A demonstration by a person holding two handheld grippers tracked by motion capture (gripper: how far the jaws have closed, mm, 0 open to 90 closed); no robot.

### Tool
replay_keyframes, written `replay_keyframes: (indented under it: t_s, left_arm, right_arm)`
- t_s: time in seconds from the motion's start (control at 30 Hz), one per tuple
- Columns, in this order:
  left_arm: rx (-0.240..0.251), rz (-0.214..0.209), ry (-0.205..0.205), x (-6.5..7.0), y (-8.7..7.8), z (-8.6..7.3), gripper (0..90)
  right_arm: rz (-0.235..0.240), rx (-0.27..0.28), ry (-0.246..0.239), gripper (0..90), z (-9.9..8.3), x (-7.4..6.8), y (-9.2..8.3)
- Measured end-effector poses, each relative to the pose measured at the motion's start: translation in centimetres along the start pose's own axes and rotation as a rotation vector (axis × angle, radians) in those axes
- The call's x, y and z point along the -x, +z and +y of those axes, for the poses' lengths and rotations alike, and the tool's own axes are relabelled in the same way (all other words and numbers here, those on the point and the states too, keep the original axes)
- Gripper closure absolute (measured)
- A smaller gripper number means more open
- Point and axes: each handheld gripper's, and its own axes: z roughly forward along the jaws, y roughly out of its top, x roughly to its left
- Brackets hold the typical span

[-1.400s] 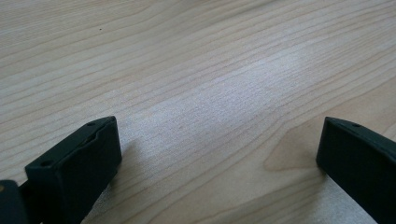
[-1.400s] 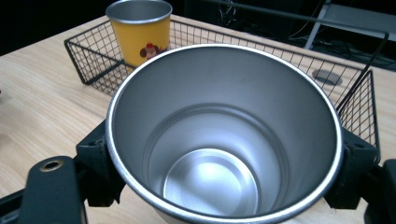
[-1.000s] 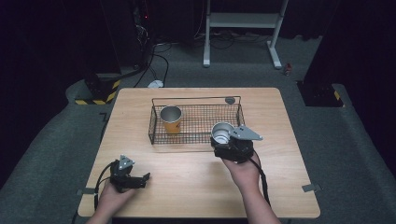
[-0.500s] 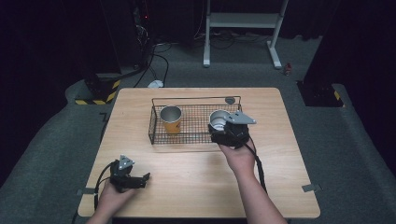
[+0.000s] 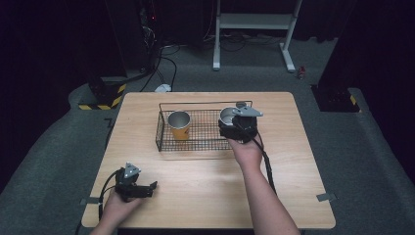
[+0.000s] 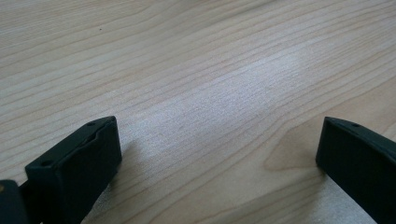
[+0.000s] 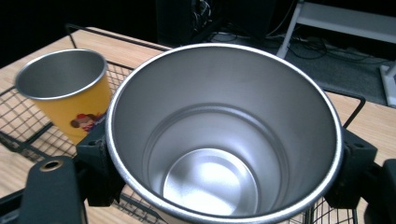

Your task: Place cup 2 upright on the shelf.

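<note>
High view: right hand-held gripper (image 5: 234, 119) grips steel cup (image 5: 228, 115) over basket (image 5: 164, 139) edge

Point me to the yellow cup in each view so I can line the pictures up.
High view: the yellow cup stands upright in the left part of the wire basket.
Right gripper view: yellow cup at upper left, behind the steel cup clamped in the right gripper.
Left gripper view: bare wood here, no cup.
Shared landmark: the wire basket.
</note>
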Motion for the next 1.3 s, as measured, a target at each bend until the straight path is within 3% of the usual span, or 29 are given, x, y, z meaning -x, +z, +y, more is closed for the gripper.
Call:
replay_keyframes:
  t_s: [0.57, 0.7, 1.3]
  left_arm:
    - [0.0, 0.0, 0.003, 0.0, 0.0, 0.0, 0.4]
    - [0.0, 0.001, 0.003, 0.0, 0.0, 0.0, 0.4]
    - [0.002, -0.001, 0.003, 0.0, 0.0, 0.0, 0.5]
  right_arm:
    - [-0.054, -0.043, 0.05, 18.6, -0.5, 2.0, 3.1]
    - [-0.064, -0.075, 0.03, 18.5, -0.3, 1.9, 3.7]
    - [-0.06, -0.155, 0.035, 18.5, -1.1, 1.1, 6.5]
